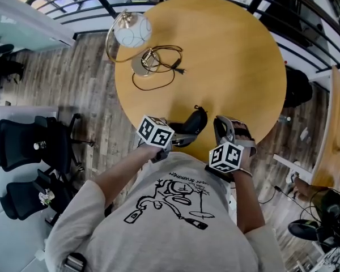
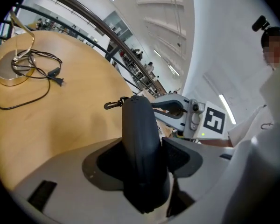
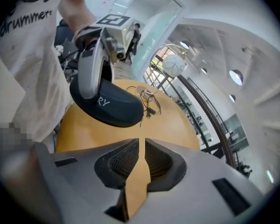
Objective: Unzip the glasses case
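Left gripper [image 1: 180, 136], head view: grasps the glasses case [image 1: 192, 123] at the bench's [image 1: 226, 55] near edge, right gripper [image 1: 222, 123] just beside it.
Left gripper view: jaws clamp the case.
Right gripper view: jaws nearly together, empty; lamp [image 3: 174, 64] beyond.

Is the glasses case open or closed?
Closed. The glasses case, clamped in the left gripper, shows its two halves together, with no gap along the seam.

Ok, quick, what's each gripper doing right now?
Left gripper: closed on the glasses case, holding it.
Right gripper: jaws all but together, nothing between them.
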Demonstrator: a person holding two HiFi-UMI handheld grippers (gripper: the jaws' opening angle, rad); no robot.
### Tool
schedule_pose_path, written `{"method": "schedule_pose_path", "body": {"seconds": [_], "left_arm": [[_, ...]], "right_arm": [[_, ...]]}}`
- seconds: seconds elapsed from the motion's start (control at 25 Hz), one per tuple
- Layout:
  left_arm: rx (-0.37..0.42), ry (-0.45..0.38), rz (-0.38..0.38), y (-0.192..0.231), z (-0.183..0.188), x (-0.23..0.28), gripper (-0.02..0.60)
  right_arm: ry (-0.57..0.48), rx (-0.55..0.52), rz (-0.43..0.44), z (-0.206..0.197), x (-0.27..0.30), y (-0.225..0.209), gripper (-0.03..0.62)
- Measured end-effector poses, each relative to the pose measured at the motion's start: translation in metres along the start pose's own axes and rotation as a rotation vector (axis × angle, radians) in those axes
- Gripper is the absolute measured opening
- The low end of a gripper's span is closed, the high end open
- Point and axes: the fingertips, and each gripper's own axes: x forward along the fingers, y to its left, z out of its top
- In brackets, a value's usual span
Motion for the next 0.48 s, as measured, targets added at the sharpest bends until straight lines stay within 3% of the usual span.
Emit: {"method": "schedule_pose_path", "body": {"seconds": [0.2, 0.48], "left_arm": [[-0.026, -0.059, 0.121, 0.056, 0.010, 0.029, 0.261], [-0.009, -0.038, 0.230, 0.117, 0.021, 0.097, 0.261]], "right_arm": [[0.004, 0.190, 0.026, -0.014, -0.008, -0.001, 0.028], [-0.008, 0.327, 0.070, -0.019, -0.014, 0.014, 0.028]]}}
